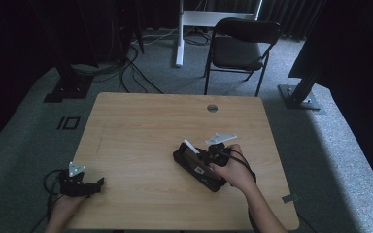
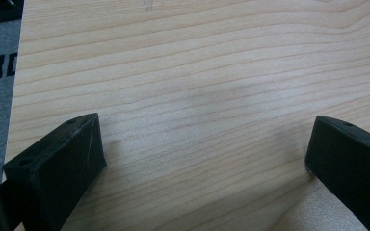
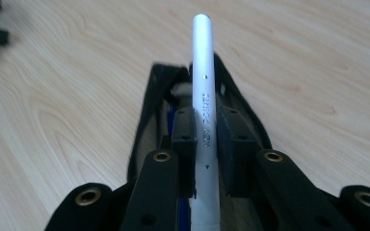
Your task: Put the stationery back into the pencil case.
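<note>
White pen point(image 3: 204, 86), pinched between the right gripper's point(image 3: 205, 144) pads over the open black pencil case point(image 1: 196, 165) mid-table, should go in tip-first along the case; left gripper point(image 2: 202, 159) idles, jaws spread.

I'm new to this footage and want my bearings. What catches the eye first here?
The white pen stands out, clamped between the jaws of the right gripper just above an open black pouch on the right half of the wooden table. At the table's near left corner the left gripper rests with its jaws wide apart and nothing between them. Behind the table stands a black chair.
</note>
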### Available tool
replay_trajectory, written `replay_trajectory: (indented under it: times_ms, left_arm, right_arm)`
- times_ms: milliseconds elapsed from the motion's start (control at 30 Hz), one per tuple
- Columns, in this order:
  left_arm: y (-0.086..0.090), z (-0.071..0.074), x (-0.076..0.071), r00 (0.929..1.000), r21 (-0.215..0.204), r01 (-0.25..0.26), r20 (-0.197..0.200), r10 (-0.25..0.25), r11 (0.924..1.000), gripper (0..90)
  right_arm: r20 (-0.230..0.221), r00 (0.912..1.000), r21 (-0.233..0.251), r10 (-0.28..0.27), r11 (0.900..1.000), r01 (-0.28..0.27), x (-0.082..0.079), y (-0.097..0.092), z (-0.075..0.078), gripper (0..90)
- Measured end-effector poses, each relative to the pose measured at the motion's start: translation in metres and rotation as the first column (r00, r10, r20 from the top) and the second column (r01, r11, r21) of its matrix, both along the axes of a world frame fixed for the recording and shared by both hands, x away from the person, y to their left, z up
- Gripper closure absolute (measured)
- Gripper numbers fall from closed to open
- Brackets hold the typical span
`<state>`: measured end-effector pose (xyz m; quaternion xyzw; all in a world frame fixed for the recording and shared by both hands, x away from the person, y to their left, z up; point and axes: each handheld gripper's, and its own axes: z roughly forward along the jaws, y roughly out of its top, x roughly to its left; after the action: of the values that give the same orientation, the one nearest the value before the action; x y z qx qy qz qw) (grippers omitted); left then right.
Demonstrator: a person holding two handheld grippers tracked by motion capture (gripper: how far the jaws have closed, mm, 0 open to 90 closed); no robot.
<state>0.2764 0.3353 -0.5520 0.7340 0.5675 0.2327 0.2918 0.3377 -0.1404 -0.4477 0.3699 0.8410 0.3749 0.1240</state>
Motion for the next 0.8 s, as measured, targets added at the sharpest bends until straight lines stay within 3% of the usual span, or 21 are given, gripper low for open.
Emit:
replay_trajectory:
  times_ms: [200,800]
  left_arm:
    - [0.000,0.000,0.000,1.0000,0.000,0.001,0.000,-0.001,1.0000,0.1]
    - [0.000,0.000,0.000,1.0000,0.000,0.000,0.000,0.000,1.0000,0.1]
  right_arm:
    - [-0.023,0.9997,-0.023,0.005,0.9997,-0.006,-0.001,0.000,-0.013,78.4]
    - [-0.066,0.9976,-0.069,0.020,0.9973,-0.024,0.001,0.003,-0.029,78.4]
